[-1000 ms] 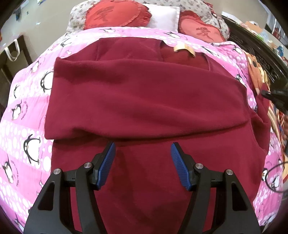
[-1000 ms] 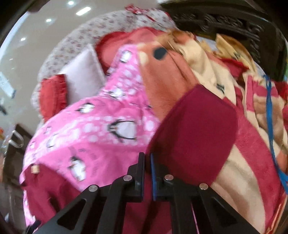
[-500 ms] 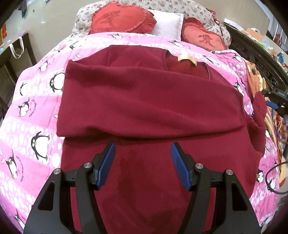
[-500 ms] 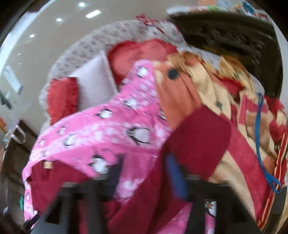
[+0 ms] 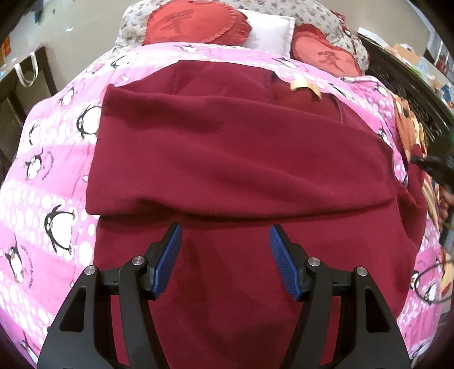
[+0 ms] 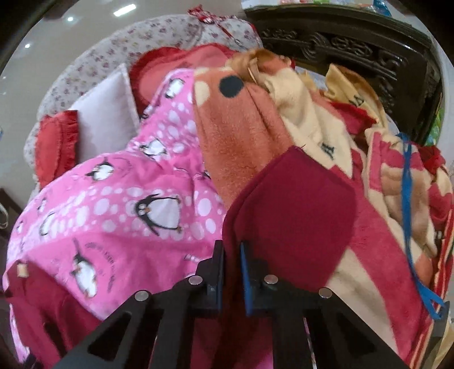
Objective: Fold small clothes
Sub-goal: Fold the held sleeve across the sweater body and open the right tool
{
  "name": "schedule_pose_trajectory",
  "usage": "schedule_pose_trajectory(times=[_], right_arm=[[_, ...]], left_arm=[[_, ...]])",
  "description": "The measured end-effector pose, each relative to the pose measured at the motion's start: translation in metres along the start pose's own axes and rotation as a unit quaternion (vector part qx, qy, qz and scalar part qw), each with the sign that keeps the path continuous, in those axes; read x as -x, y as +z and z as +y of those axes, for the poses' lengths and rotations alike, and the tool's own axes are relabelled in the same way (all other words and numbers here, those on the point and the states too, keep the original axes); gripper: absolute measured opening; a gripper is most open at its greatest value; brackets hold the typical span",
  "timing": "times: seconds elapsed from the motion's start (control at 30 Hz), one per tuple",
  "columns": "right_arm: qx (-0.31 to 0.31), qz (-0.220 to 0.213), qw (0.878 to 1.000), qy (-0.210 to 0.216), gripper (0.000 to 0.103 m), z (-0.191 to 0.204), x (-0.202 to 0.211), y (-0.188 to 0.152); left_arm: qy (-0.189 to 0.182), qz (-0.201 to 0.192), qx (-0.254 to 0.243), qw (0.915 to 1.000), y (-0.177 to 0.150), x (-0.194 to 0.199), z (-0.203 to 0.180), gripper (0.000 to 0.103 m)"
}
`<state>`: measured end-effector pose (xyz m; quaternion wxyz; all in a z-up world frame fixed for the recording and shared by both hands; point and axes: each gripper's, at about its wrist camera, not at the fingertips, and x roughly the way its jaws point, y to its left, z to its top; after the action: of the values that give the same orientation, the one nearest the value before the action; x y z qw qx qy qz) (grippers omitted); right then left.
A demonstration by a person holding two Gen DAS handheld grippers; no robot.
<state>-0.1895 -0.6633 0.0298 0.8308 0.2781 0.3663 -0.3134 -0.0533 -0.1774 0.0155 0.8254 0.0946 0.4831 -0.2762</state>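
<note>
The maroon fleece garment (image 5: 241, 159) lies spread over the middle of the bed, on the pink penguin quilt (image 5: 51, 181), with its long axis running from the foot of the bed toward the pillows. Its neck opening, marked by a tan label (image 5: 305, 85), points at the head end. One sleeve is folded across the body from side to side, forming a thick band whose lower edge crosses just ahead of the left gripper (image 5: 224, 261). The other sleeve (image 6: 295, 210) reaches off toward the quilt's right edge, over a bunched orange and cream blanket (image 6: 255, 136).

At the head of the bed sit two red cushions (image 5: 195, 25) with a white pillow (image 5: 272, 31) between them, against a floral bolster (image 6: 147, 45). A dark carved headboard (image 6: 354, 51) stands along the right side.

The left gripper hovers above the garment's lower body with its blue pads (image 5: 167, 261) spread wide, gripping nothing. The right gripper (image 6: 232, 272) is nearly together, pinching the sleeve's fabric between its fingers.
</note>
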Motion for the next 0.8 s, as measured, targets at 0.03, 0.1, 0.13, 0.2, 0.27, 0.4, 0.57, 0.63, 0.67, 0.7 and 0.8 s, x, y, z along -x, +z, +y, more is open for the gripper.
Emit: schedule_pose_trajectory(times=[0.03, 0.1, 0.13, 0.2, 0.27, 0.4, 0.57, 0.63, 0.67, 0.7, 0.8], right_arm=[[-0.003, -0.008, 1.0, 0.025, 0.01, 0.001, 0.013, 0.0], [-0.007, -0.025, 0.996, 0.088, 0.01, 0.008, 0.039, 0.001], [-0.006, -0.031, 0.993, 0.11, 0.01, 0.013, 0.049, 0.001], [0.016, -0.05, 0.986, 0.16, 0.01, 0.035, 0.078, 0.0], [0.044, -0.061, 0.979, 0.189, 0.01, 0.058, 0.096, -0.003], [0.11, -0.061, 0.959, 0.254, 0.01, 0.119, 0.122, -0.024], [0.2, -0.015, 0.934, 0.296, 0.01, 0.186, 0.118, -0.082], [0.228, 0.017, 0.924, 0.306, 0.01, 0.206, 0.106, -0.109], [0.242, 0.037, 0.92, 0.307, 0.01, 0.214, 0.097, -0.124], [0.252, 0.059, 0.916, 0.306, 0.01, 0.219, 0.088, -0.135], [0.269, 0.122, 0.907, 0.3, 0.014, 0.225, 0.065, -0.159]], left_arm=[[-0.001, -0.001, 0.004, 1.0, 0.001, 0.001, 0.002, 0.064], [-0.002, -0.009, 0.016, 0.9998, 0.004, 0.006, 0.01, 0.064], [-0.002, -0.013, 0.022, 0.9997, 0.005, 0.009, 0.014, 0.064], [-0.006, -0.024, 0.038, 0.999, 0.01, 0.017, 0.022, 0.064], [-0.01, -0.034, 0.053, 0.9979, 0.014, 0.025, 0.029, 0.064], [-0.009, -0.047, 0.063, 0.9968, 0.016, 0.037, 0.037, 0.064], [-0.01, -0.051, 0.073, 0.996, 0.015, 0.041, 0.043, 0.064], [-0.014, -0.047, 0.077, 0.9958, 0.013, 0.04, 0.045, 0.064], [-0.017, -0.046, 0.079, 0.9957, 0.013, 0.04, 0.045, 0.064], [-0.024, -0.045, 0.081, 0.9954, 0.012, 0.04, 0.046, 0.064], [-0.038, -0.049, 0.087, 0.9942, 0.015, 0.042, 0.045, 0.064]])
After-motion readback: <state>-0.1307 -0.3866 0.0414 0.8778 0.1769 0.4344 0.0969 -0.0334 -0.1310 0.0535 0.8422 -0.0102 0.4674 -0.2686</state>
